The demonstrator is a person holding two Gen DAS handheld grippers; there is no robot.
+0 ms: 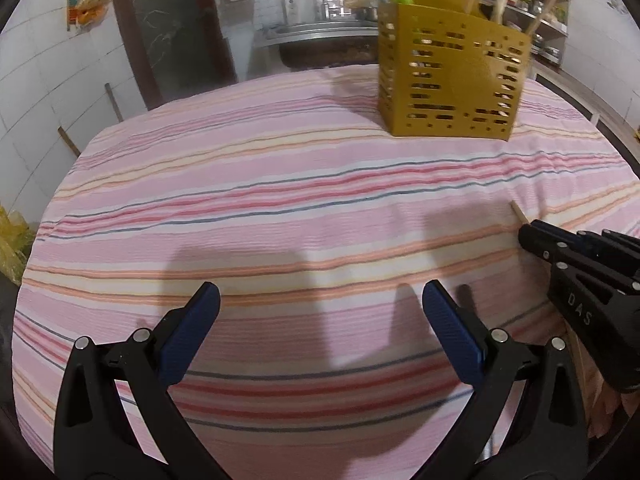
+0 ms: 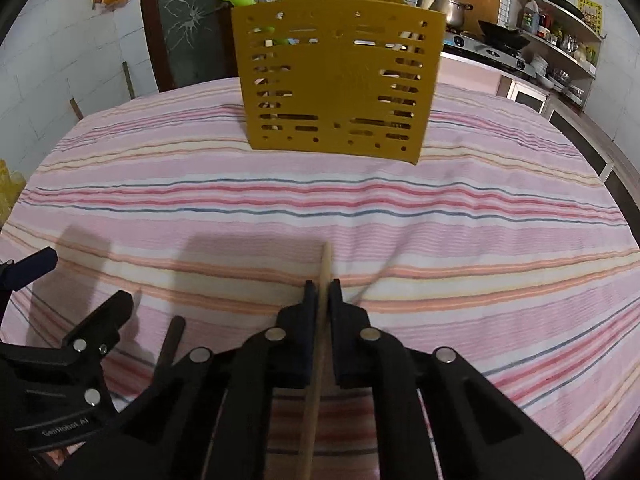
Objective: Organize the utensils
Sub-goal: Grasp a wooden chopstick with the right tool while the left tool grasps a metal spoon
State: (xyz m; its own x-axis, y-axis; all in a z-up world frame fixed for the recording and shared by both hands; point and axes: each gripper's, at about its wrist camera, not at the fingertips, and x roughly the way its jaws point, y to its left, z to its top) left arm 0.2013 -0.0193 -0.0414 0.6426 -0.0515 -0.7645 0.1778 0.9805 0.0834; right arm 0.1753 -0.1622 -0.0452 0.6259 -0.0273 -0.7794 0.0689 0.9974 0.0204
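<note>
Left gripper (image 1: 320, 312) is held wide and empty over the striped cloth (image 1: 240, 184). Right gripper (image 2: 322, 286) is clamped on a wooden stick (image 2: 316, 376), its long axis aimed far toward the yellow holder (image 2: 340, 92) straight ahead.

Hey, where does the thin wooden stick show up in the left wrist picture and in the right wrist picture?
Left wrist view: only the tip of the thin wooden stick shows, at the right edge, poking out of the right claw.
Right wrist view: bottom centre, running up between the shut fingers of the right claw, tip just beyond.
Shared landmark: the mustard-yellow perforated plastic utensil holder standing on the far part of the pink striped tablecloth.
</note>
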